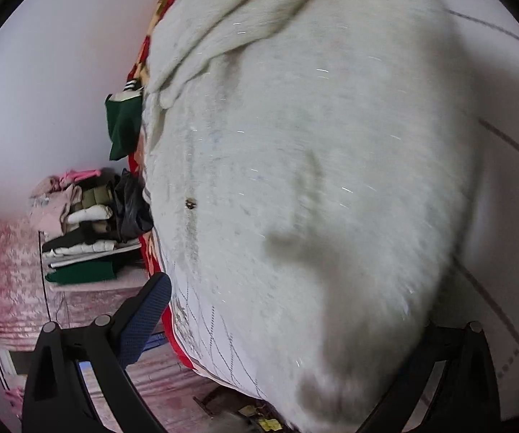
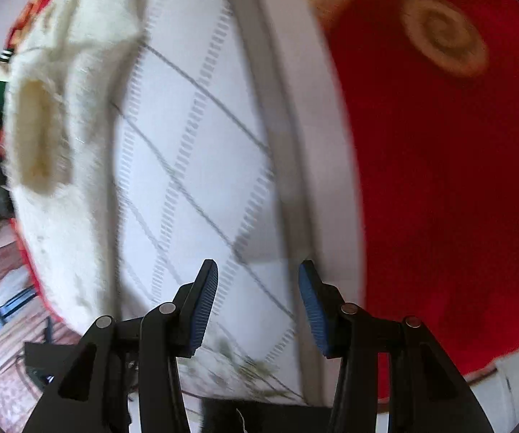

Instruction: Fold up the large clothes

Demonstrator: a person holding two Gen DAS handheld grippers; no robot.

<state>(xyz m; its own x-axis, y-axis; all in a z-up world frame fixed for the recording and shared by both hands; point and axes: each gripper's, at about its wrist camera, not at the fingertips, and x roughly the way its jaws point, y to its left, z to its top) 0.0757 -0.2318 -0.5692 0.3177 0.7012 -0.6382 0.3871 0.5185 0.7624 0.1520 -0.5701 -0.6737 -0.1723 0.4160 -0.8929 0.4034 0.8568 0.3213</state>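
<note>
Two wrist views look across a bed (image 2: 194,137) covered by a white diamond-patterned sheet, with a red blanket (image 2: 439,187) along one side. A fluffy white garment (image 1: 313,180) is spread over the bed, filling the left view. Folded clothes (image 1: 79,231) are stacked beside the bed. The left gripper's (image 1: 295,353) fingers (image 1: 144,321) are spread, though the garment hides one, so any grip cannot be told. The right gripper (image 2: 257,306) is open wide, holding nothing.

A stack of folded clothes (image 1: 79,231) sits at nine o'clock in the left wrist view, a dark green garment (image 1: 124,124) hanging above it. A red blanket (image 2: 439,180) fills three o'clock beside the diamond-patterned white sheet (image 2: 194,151).
</note>
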